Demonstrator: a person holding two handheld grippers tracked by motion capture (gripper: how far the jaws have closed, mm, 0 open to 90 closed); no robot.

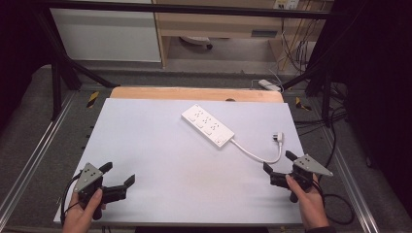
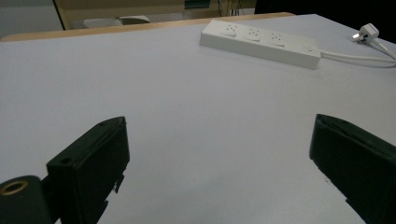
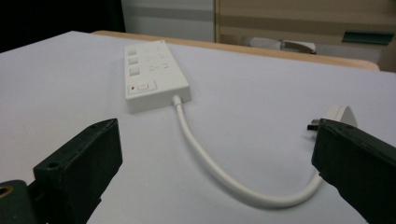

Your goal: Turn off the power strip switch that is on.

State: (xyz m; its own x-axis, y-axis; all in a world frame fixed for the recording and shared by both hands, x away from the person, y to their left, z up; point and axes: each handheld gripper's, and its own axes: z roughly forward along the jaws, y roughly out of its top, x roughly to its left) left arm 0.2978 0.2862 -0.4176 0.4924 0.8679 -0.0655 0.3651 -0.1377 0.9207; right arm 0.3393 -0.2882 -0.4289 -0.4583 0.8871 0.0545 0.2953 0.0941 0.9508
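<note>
A white power strip (image 1: 207, 124) lies aslant on the far middle of the white table top (image 1: 160, 160). Its white cable (image 1: 257, 155) curls right and ends in a white plug (image 1: 278, 137). My left gripper (image 1: 117, 174) rests at the near left, jaws wide apart, nothing between them. My right gripper (image 1: 279, 161) sits at the near right, open, just short of the cable's bend. In the right gripper view the cable (image 3: 210, 163) runs between the jaws from the power strip (image 3: 152, 81) to the plug (image 3: 338, 116). The left gripper view shows the power strip (image 2: 259, 43) and plug (image 2: 368, 32) far off.
A wooden edge (image 1: 194, 93) borders the table's far side. A black frame (image 1: 58, 77) surrounds the table, with metal rails (image 1: 29, 160) at left and right. Cables (image 1: 335, 204) trail on the floor to the right. Cabinets (image 1: 107, 34) stand beyond.
</note>
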